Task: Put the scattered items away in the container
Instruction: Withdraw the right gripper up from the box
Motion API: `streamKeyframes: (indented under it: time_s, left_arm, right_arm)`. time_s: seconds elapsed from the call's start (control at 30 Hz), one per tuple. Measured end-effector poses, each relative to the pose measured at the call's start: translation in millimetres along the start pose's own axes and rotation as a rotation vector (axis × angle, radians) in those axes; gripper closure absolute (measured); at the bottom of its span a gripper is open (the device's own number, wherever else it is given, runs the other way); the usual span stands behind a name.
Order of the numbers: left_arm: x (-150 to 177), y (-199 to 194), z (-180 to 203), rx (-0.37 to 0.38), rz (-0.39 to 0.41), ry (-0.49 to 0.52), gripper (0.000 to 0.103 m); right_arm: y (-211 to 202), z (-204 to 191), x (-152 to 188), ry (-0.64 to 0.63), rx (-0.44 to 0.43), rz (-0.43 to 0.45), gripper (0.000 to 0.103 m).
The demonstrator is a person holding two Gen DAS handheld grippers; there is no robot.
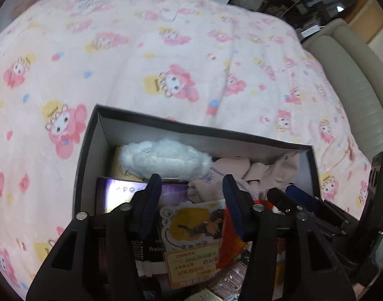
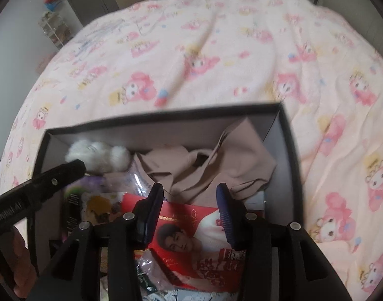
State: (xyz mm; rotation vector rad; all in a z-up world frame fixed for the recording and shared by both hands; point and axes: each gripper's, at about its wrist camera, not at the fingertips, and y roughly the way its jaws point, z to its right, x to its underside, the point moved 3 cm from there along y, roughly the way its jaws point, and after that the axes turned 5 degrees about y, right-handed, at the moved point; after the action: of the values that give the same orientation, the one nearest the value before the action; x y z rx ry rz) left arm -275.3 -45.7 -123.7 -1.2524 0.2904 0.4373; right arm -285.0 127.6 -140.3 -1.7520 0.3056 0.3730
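— Where are the scattered things?

— Inside the box (image 1: 91, 135), a dark cardboard one with pale inner walls, resting on the pink cartoon-print blanket (image 1: 146, 57). Packed full. At the far left corner, a white fluffy toy (image 1: 164, 158), lying over a pale yellow-brown box (image 1: 116, 168). Beside the toy, toward the right end, crumpled beige cloth (image 2: 206, 168), reaching up against the far wall. Nearer the cameras, a purple packet (image 1: 113, 193), a card with a yellow picture (image 1: 191, 220), and a red packet with a man's portrait (image 2: 191, 240), overlapping one another.

— And the grippers?

— Both poised above the near part of the box. Left gripper (image 1: 191, 208): jaws spread apart, nothing between the blue pads (image 1: 151, 200), only the card and packets showing in the gap below. Right gripper (image 2: 187, 213): also spread wide, blue fingers on either side of the portrait packet's top edge, with no clear contact. Hard to tell how far above the contents either one hangs.

— Anything else in view?

— From the right wrist view, the left tool's black arm slanting in from the left edge, its tip overlapping the white toy. From the left wrist view, the right tool's fingers at the right end of the box. Beyond the blanket, a beige padded headboard (image 1: 362, 80) on the right.
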Motion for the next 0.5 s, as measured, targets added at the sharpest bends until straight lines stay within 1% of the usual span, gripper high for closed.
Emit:
streamKeyframes:
  time_s: [0.03, 0.07, 0.1, 0.13, 0.2, 0.23, 0.3, 0.37, 0.43, 0.5]
  left_arm:
    - [0, -11, 2, -0.004, 0.028, 0.013, 0.035]
    - [0, -22, 4, -0.017, 0.058, 0.024, 0.03]
    - [0, -32, 5, -0.039, 0.086, 0.032, 0.018]
    - [0, -42, 7, -0.066, 0.118, 0.038, 0.009]
    - [1, -65, 9, -0.101, 0.177, 0.049, 0.001]
    - [3, -76, 10, -0.11, 0.195, 0.055, 0.001]
    - [7, -98, 13, -0.125, 0.232, 0.072, 0.001]
    - [13, -124, 18, -0.143, 0.272, 0.099, 0.001]
    - [20, -149, 23, -0.155, 0.31, 0.123, 0.001]
    - [29, -174, 27, -0.163, 0.348, 0.138, 0.001]
  right_arm:
    - [-10, -1, 1, 0.0, 0.003, 0.022, 0.059]
    - [-20, -2, 3, 0.002, 0.002, 0.043, 0.055]
    - [-29, -3, 4, 0.002, -0.003, 0.058, 0.053]
    - [-38, -5, 6, 0.001, -0.015, 0.073, 0.051]
    - [-60, -12, 11, -0.007, -0.035, 0.112, 0.047]
    - [-71, -16, 13, -0.015, -0.03, 0.132, 0.044]
    - [-93, -23, 21, -0.034, 0.004, 0.179, 0.042]
    - [-117, -27, 31, -0.029, 0.052, 0.239, 0.027]
    - [-141, -30, 44, -0.025, 0.074, 0.293, 0.026]
    - [-163, -34, 54, -0.02, 0.073, 0.323, 0.026]
